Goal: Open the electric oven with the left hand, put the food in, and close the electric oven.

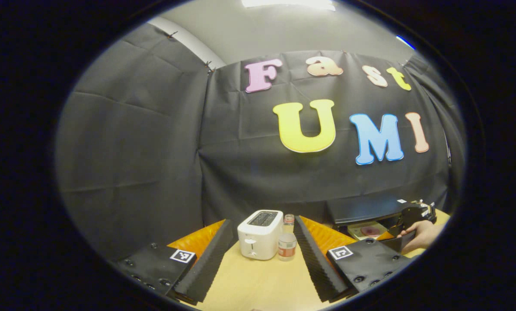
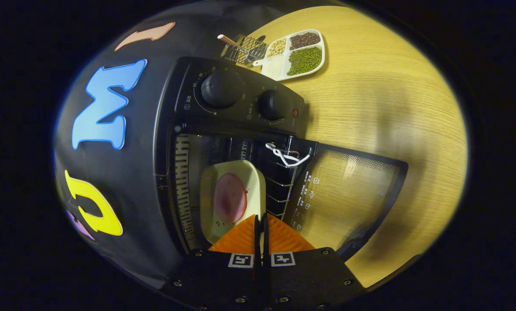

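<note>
The black electric oven (image 2: 240, 99) stands with its glass door (image 2: 348, 194) swung fully open over the wooden table. A pale plate (image 2: 210, 181) carrying a round pink-red piece of food (image 2: 230, 198) sits inside the oven cavity on the wire rack (image 2: 284, 181). My right gripper (image 2: 260, 219) is shut, its fingertips pinching the plate's near rim. In the left gripper view, the oven (image 1: 364, 209) and plate (image 1: 368, 230) lie far right, with a hand (image 1: 422, 235) holding the other gripper there. My left gripper (image 1: 263, 220) hangs open, away from the oven, holding nothing.
A white toaster (image 1: 260, 233) and a small bottle (image 1: 287, 244) stand on the table (image 1: 258, 280) ahead of the left gripper. Beyond the oven lie a divided tray of beans (image 2: 297, 54) and a wire utensil basket (image 2: 243, 47).
</note>
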